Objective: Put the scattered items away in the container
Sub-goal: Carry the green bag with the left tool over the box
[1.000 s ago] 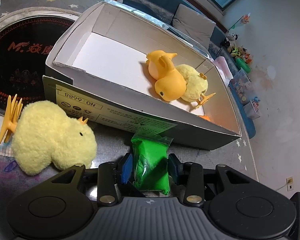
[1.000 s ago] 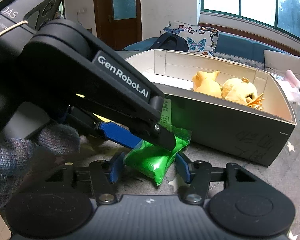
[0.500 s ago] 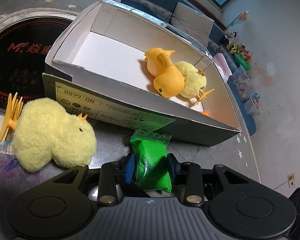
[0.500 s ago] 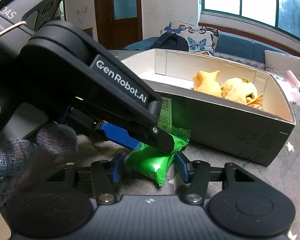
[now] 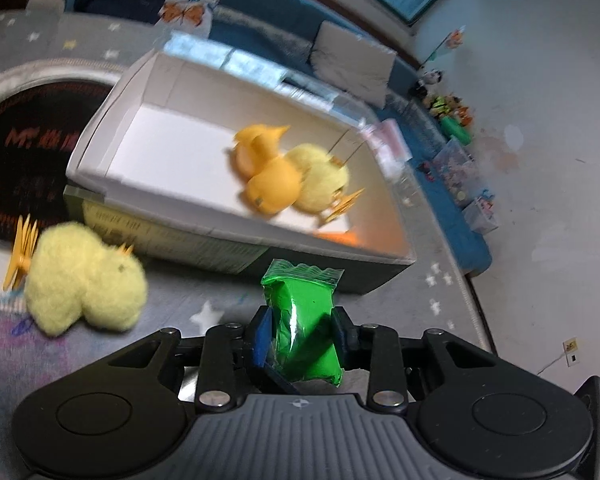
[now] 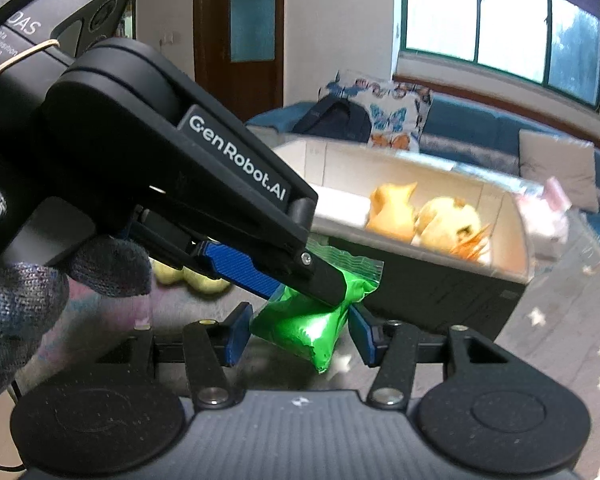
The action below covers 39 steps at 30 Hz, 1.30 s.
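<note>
My left gripper [image 5: 300,330] is shut on a green plastic packet [image 5: 302,320] and holds it above the table, in front of the cardboard box [image 5: 204,240]. In the right wrist view the left gripper [image 6: 332,292] pinches the same packet [image 6: 304,330], which hangs between the open jaws of my right gripper [image 6: 298,334] without the blue pads touching it. The box holds an orange duck [image 5: 268,178] and a yellow plush chick [image 5: 324,178]. Another yellow plush chick [image 5: 86,282] lies on the table left of the box front.
A round black mat [image 5: 24,156] lies left of the box. The grey star-print tablecloth [image 5: 440,300] ends at the right edge. A sofa with cushions [image 5: 352,60] stands behind the table. Toy bins [image 5: 460,176] stand on the floor at right.
My left gripper has lifted the green packet off the table and up toward the box rim. The right gripper has stayed open around it.
</note>
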Each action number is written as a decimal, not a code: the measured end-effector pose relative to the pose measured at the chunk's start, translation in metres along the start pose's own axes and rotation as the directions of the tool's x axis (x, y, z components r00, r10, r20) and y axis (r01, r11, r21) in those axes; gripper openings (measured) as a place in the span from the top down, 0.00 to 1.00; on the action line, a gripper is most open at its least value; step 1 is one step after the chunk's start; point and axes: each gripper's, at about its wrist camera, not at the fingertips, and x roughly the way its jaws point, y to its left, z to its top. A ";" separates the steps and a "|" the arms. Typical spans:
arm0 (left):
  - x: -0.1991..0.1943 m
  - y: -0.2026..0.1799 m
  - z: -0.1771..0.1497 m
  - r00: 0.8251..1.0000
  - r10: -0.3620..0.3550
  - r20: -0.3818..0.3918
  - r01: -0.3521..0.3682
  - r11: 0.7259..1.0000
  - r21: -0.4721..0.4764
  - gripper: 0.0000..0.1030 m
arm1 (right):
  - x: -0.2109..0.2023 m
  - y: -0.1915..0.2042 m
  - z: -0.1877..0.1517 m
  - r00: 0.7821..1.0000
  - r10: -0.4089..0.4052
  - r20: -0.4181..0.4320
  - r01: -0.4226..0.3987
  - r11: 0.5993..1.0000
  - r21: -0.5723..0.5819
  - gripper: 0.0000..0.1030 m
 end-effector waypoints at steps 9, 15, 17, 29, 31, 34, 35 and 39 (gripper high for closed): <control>0.004 -0.030 0.045 0.998 -0.031 0.061 0.029 0.999 0.046 0.69 | -0.004 -0.028 0.041 0.994 -0.061 0.091 0.063 0.998 -0.020 0.48; 0.021 -0.040 0.072 0.996 -0.062 0.068 0.059 0.997 0.049 0.71 | 0.018 -0.056 0.059 0.991 -0.095 0.094 0.096 0.995 -0.012 0.49; 0.029 -0.042 0.078 0.996 -0.069 0.061 0.066 0.996 0.060 0.71 | 0.026 -0.067 0.060 0.992 -0.097 0.085 0.097 0.995 0.004 0.50; 0.085 -0.024 0.088 0.999 -0.024 -0.027 0.025 1.000 0.008 0.71 | 0.070 -0.092 0.053 0.995 -0.095 -0.016 0.095 0.995 0.037 0.54; 0.090 -0.021 0.087 0.999 -0.022 -0.036 0.022 1.000 0.003 0.71 | 0.075 -0.094 0.051 0.995 -0.096 -0.029 0.097 0.995 0.035 0.55; 0.093 -0.018 0.086 0.999 -0.018 -0.043 0.018 1.000 0.002 0.71 | 0.079 -0.096 0.049 0.995 -0.093 -0.036 0.095 0.995 0.040 0.55; 0.093 -0.018 0.086 0.999 -0.015 -0.042 0.016 1.000 0.004 0.71 | 0.080 -0.097 0.049 0.995 -0.093 -0.037 0.094 0.995 0.042 0.55; 0.089 -0.019 0.086 0.999 -0.013 -0.032 0.013 1.000 0.017 0.71 | 0.080 -0.100 0.048 0.995 -0.095 -0.036 0.097 0.994 0.054 0.54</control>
